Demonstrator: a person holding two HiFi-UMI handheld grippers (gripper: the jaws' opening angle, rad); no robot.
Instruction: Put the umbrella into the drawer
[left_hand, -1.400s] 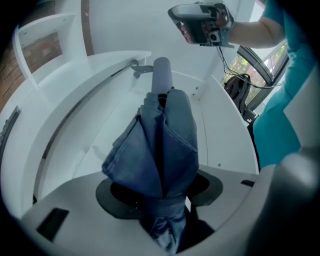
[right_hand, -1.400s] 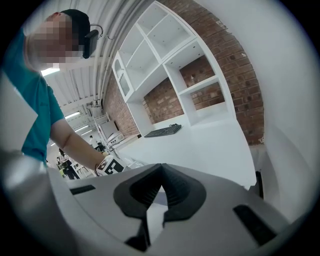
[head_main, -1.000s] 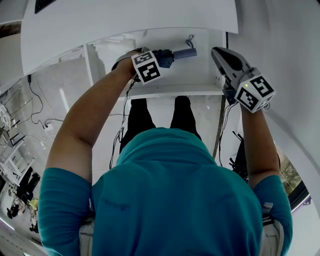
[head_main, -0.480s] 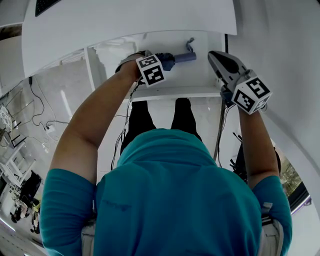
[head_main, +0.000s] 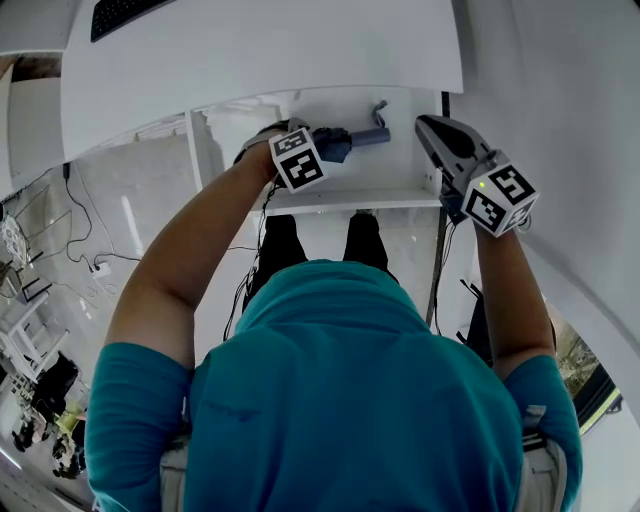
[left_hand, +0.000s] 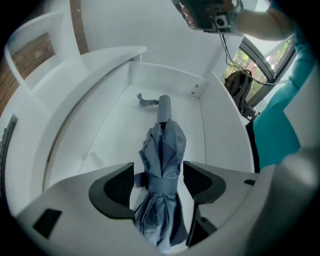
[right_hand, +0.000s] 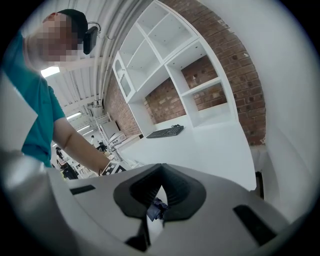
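A folded blue-grey umbrella (left_hand: 162, 165) lies lengthwise on the floor of the open white drawer (left_hand: 165, 80), its handle and wrist strap (left_hand: 146, 100) pointing to the far wall. My left gripper (left_hand: 159, 176) points steeply down over it. Its jaws are opening and straddle the strapped middle of the umbrella, with small gaps on both sides. In the head view the left gripper (head_main: 325, 148) hangs over the umbrella (head_main: 365, 137) inside the drawer (head_main: 350, 198). My right gripper (head_main: 432, 128) hovers at the drawer's right side, jaws together and holding nothing. In its own view the right gripper (right_hand: 160, 186) also looks shut.
A white desk top (head_main: 260, 50) with a black keyboard (head_main: 125, 12) overhangs the drawer. White shelves against a brick wall (right_hand: 200, 75) rise behind the desk. Cables (head_main: 80, 250) trail on the floor at the left, and a dark bag (left_hand: 237, 87) sits to the drawer's right.
The left hand has lifted slightly above the umbrella, which stays lying in the drawer. The right gripper has kept its place beside the drawer.
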